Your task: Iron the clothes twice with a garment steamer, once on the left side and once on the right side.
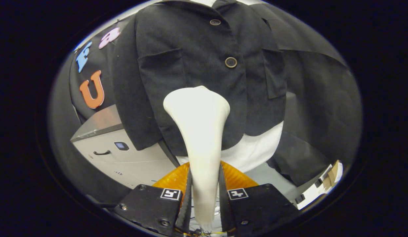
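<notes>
Jaws: I have the gripper [205, 197] closed on the steamer [200, 131], both fingers pressing its narrow handle from either side.
Steamer position: the handle runs up from between the fingers and its flared head lies over the lower front of the jacket [204, 65], under the lower button [231, 62]. I can't tell whether the head touches the cloth or stands just off it.
Step in hand: I judge this a pass over the jacket front, near the middle; which side it counts for I can't say.
How I'd do it well: keep the head flat to the cloth, draw it along one panel in a straight line, steer clear of the buttons and the pocket [161, 75] edges, then repeat on the other panel.
Risk: the jacket hangs free, so a hard push may swing it away.
Jacket look: dark, finely ribbed cloth, two buttons, a patch pocket each side, hem loose over a white shirt [253, 149].
Behind: a grey cabinet [125, 154] beyond the left fingers.
</notes>
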A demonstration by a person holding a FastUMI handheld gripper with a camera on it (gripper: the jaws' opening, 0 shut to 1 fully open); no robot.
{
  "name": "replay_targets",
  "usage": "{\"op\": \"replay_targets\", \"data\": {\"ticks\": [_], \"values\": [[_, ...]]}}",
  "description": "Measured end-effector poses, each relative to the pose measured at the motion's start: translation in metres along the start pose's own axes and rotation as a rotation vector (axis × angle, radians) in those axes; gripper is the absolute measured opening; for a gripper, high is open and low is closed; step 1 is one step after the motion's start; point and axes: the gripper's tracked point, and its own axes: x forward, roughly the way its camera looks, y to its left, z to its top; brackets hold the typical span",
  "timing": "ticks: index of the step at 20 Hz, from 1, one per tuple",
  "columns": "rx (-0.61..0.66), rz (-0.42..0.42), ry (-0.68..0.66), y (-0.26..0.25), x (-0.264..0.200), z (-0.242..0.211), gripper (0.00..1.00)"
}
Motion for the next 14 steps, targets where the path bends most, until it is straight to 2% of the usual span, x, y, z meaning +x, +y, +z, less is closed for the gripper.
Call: {"op": "replay_targets", "data": {"ticks": [3, 6, 14], "values": [[0.029, 0.022, -0.034, -0.008, -0.033, 0.013, 0.39], [0.070, 0.040, -0.092, -0.027, -0.070, 0.045, 0.39], [0.134, 0.094, -0.314, -0.090, -0.151, 0.187, 0.38]]}}
